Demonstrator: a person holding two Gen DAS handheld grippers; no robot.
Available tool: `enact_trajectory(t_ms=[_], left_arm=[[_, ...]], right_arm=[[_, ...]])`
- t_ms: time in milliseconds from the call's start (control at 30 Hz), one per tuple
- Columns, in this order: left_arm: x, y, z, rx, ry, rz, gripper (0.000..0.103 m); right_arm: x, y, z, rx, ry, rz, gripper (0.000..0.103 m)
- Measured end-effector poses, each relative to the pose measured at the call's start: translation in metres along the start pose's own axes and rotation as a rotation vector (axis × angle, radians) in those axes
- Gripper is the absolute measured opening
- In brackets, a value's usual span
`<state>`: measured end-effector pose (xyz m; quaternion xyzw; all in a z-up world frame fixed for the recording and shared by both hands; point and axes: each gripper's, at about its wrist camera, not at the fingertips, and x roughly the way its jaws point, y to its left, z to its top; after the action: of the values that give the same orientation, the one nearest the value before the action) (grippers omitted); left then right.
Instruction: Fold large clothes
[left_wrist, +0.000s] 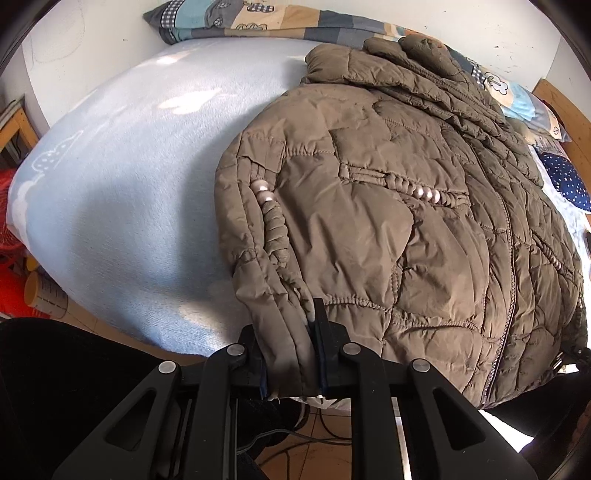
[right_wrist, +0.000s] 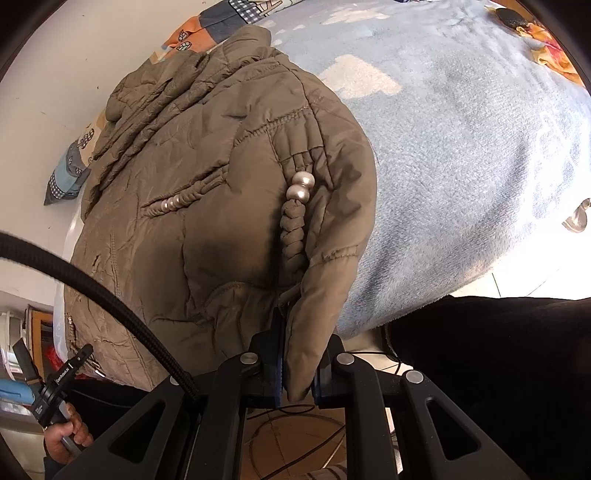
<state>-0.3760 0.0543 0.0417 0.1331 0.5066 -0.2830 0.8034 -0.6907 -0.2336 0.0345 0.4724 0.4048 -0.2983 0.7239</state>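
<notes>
A brown quilted jacket (left_wrist: 388, 206) lies on a bed with a light blue blanket (left_wrist: 140, 166), collar toward the far wall. My left gripper (left_wrist: 293, 354) is shut on the jacket's bottom hem corner at the near bed edge. In the right wrist view the same jacket (right_wrist: 207, 192) fills the left half. My right gripper (right_wrist: 299, 369) is shut on the jacket's other bottom hem corner at the bed edge. Beaded braided pocket trims (right_wrist: 295, 206) show on the front. The other gripper (right_wrist: 70, 373) appears at the lower left in a hand.
A patchwork pillow (left_wrist: 258, 22) lies along the white wall at the head of the bed. A navy dotted cushion (left_wrist: 569, 181) lies at the right. A wooden bed frame (left_wrist: 561, 110) shows behind. Cables lie on the tiled floor (right_wrist: 295, 435). A black cable (right_wrist: 92, 288) crosses the right view.
</notes>
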Motion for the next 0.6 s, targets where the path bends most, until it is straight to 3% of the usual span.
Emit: enact_trajectory(t_ms=[200, 600], left_arm=[[-0.01, 0.006, 0.006, 0.023, -0.043, 0.007, 0.018], [-0.031, 0.01, 0.008, 0.047, -0.116, 0.017, 0.018]], right_arm=[[-0.016, 0.004, 0.0, -0.011, -0.039, 0.066, 0.012], [-0.046, 0.008, 0.001, -0.06, -0.119, 0.108, 0.012]])
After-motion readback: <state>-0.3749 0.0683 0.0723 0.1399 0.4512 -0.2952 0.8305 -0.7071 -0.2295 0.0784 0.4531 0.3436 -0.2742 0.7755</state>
